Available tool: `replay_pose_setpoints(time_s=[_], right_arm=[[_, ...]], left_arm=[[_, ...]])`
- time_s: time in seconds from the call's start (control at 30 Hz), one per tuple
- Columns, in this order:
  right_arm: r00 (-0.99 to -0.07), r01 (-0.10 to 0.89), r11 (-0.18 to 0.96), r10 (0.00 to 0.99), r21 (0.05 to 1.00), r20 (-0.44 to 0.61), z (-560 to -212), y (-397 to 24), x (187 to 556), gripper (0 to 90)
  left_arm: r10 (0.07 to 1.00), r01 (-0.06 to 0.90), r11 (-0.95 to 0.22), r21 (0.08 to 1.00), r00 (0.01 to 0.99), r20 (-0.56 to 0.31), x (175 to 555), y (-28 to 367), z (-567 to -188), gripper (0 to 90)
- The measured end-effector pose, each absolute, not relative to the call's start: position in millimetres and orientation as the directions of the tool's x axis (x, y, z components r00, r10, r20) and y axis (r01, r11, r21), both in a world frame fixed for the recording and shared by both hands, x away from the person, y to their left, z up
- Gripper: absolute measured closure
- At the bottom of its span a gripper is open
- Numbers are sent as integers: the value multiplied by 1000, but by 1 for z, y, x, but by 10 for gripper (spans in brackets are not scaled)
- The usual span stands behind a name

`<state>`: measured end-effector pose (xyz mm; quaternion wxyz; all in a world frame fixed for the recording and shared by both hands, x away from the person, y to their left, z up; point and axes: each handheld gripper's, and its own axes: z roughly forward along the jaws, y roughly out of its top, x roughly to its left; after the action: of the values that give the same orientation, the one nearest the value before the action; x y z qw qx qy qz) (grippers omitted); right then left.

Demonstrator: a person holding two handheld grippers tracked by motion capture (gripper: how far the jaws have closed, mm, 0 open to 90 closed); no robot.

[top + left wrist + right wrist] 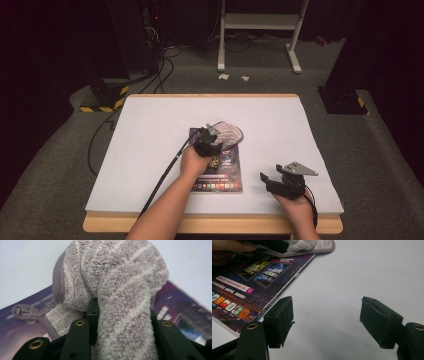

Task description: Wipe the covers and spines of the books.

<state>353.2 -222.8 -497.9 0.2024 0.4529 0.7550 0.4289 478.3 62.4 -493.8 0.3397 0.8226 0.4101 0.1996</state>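
One striped grey towel [117,290] is bunched between the jaws of the left gripper [209,142], which are closed on a thick fold of it; the towel lies on the far end of one glossy purple booklet [220,172] near the middle of the white table [150,150]. The right gripper [280,181] rests at the near right of the table, well apart from the booklet's right edge, its two jaws standing wide open with nothing between them. On the floor beyond the table lie two small scraps of paper [223,76].
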Motion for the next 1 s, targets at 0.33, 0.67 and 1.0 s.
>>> replay_pose_setpoints(time_s=[0.33, 0.67, 1.0], right_arm=[[-504, 513, 213, 859, 831, 91, -498, -224, 353, 270], [-504, 514, 223, 860, 829, 81, -498, -223, 353, 270], [-506, 512, 230, 860, 828, 73, -499, -222, 354, 270]], left_arm=[[797, 525, -444, 726, 601, 53, 477, 59, -495, 616], [836, 543, -413, 731, 545, 68, 475, 102, -495, 620], [883, 580, -371, 725, 461, 83, 472, 150, -493, 620]])
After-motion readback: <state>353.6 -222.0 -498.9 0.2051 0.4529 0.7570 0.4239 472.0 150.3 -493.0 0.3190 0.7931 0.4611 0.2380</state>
